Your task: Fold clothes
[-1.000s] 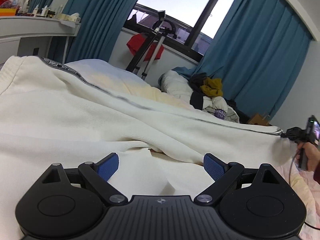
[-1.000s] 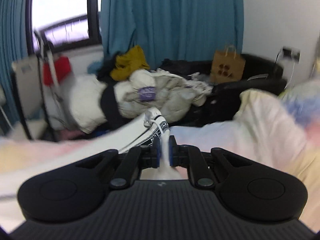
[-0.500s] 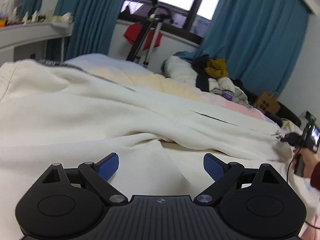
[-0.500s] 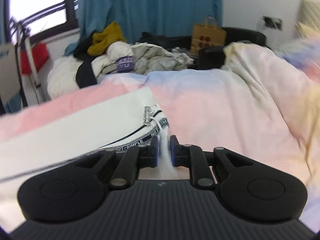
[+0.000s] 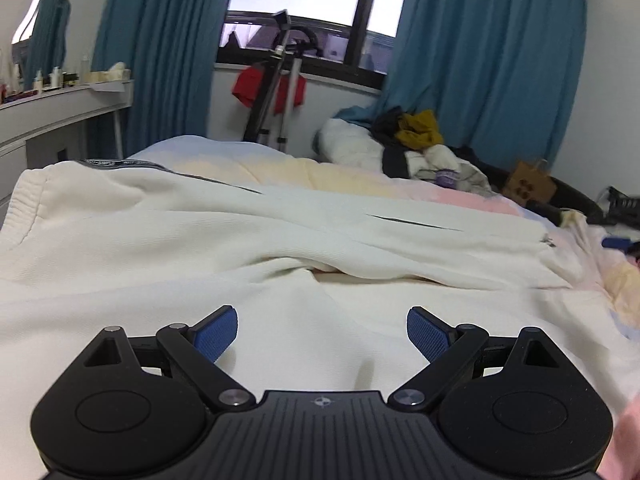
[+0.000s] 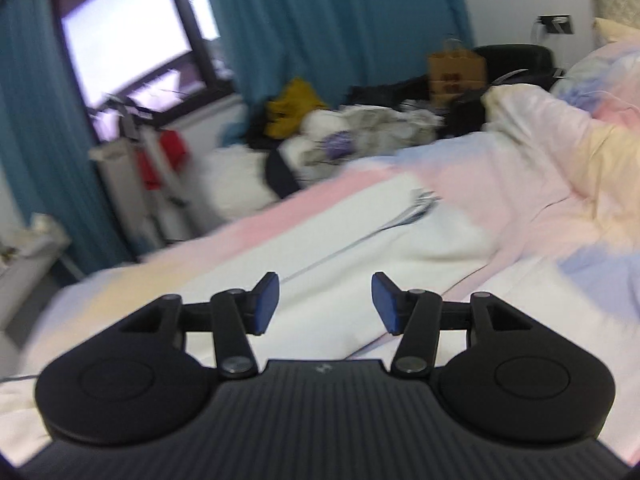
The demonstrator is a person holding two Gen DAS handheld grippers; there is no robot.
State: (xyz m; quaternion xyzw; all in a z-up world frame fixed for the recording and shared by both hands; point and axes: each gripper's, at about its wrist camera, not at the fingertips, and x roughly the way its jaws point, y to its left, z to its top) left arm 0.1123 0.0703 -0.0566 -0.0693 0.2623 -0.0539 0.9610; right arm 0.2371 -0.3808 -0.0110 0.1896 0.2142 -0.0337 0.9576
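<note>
both spread: left gripper [image 5: 322, 334] and right gripper [image 6: 325, 302], over cream trousers [image 5: 240, 240] on bed [image 6: 500, 168]

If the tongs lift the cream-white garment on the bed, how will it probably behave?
The cream-white knit garment is probably floppy: it lies in soft folds on the pastel bedcover. It looks thick, so perhaps heavy for cloth. The ribbed surface likely grips well, not slippery.
</note>
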